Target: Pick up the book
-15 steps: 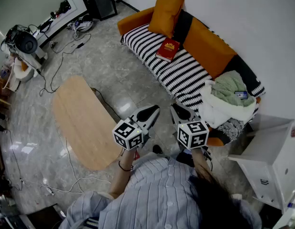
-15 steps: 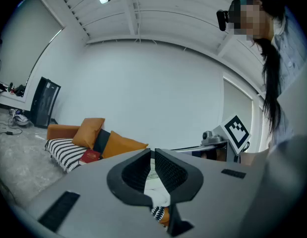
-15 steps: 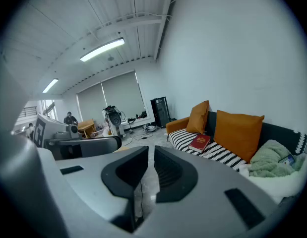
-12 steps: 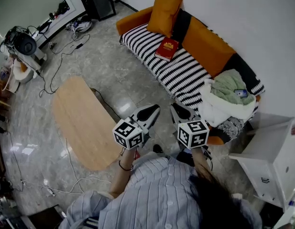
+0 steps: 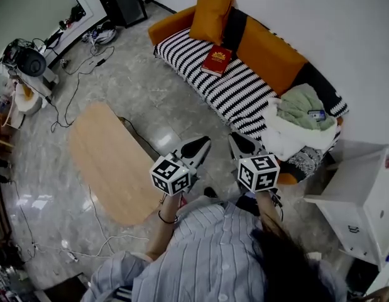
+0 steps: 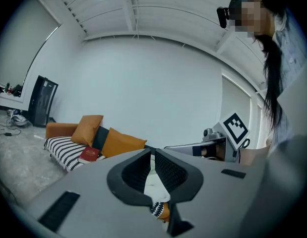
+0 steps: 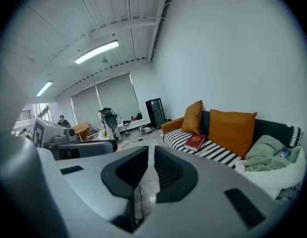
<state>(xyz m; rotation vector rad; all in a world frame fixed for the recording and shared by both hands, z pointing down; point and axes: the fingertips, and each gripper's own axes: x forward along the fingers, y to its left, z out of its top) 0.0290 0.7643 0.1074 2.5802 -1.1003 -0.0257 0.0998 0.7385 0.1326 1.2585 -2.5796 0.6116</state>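
The left claw [image 5: 195, 148] and right claw [image 5: 240, 145] are hovering empty, jaws pressed together, well apart from the red book [image 5: 217, 60] lying untouched on the striped sofa [image 5: 244, 99], leaving the whole pickup undone.

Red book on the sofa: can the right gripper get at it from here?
Probably not yet: the right gripper, jaws shut, hangs short of the red book. Nothing covers the book, and open floor leads to the sofa.

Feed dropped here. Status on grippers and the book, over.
Left gripper and right gripper shut, empty. Red book flat on the striped sofa, beside the orange cushion, out of reach. Floor between shows no obstacle.
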